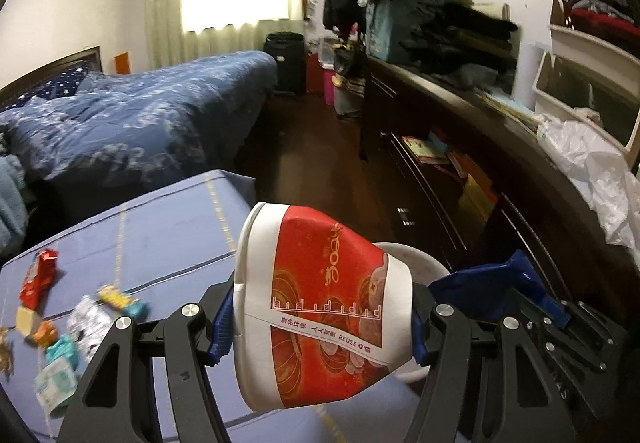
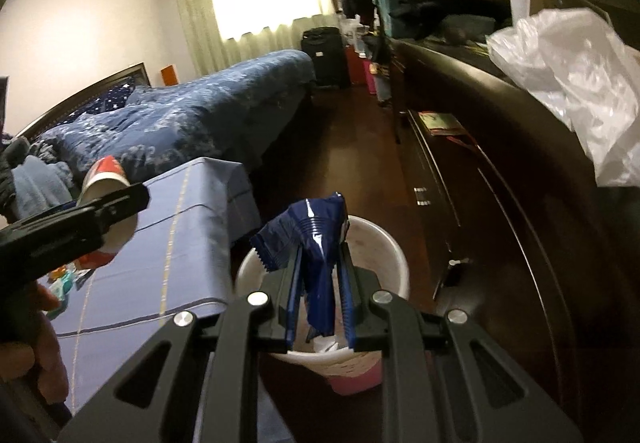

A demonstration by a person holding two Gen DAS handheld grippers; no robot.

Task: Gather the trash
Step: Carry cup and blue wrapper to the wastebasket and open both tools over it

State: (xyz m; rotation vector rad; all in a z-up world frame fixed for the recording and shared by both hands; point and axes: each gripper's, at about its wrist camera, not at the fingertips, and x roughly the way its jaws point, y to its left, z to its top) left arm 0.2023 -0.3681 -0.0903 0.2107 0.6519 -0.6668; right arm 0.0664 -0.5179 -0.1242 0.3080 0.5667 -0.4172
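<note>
A: What do the jaws of the left gripper (image 1: pixel 322 317) have hold of?

B: A red and white paper cup (image 1: pixel 320 307), lying on its side in the lower centre of the left wrist view. The jaws stand fairly wide, set to the cup's width, and the blue pads (image 1: pixel 222 327) press its white wall on both sides. The cup is smooth, with a printed red band, and looks slightly squashed.

A: And the right gripper (image 2: pixel 320 303)?

B: Its jaws are nearly closed, pinching a crinkled dark blue foil wrapper (image 2: pixel 310 243) in the lower centre of the right wrist view. The wrapper is glossy, with a zigzag-cut edge, and it sticks up past the fingertips.

A: What sits under that wrapper?

B: A round white plastic bin (image 2: pixel 394 255) with a pink base, standing on the dark wooden floor (image 2: pixel 352 147). The wrapper is held over its open mouth; I cannot tell whether it touches the rim.

A: Other trash?

B: Small colourful snack wrappers (image 1: pixel 52 311) are scattered at the lower left of the left wrist view, on the table with a pale blue checked cloth (image 1: pixel 160 227). They are blurred. A crumpled translucent white plastic bag (image 2: pixel 568 75) lies on the dark cabinet at the upper right of the right wrist view.
</note>
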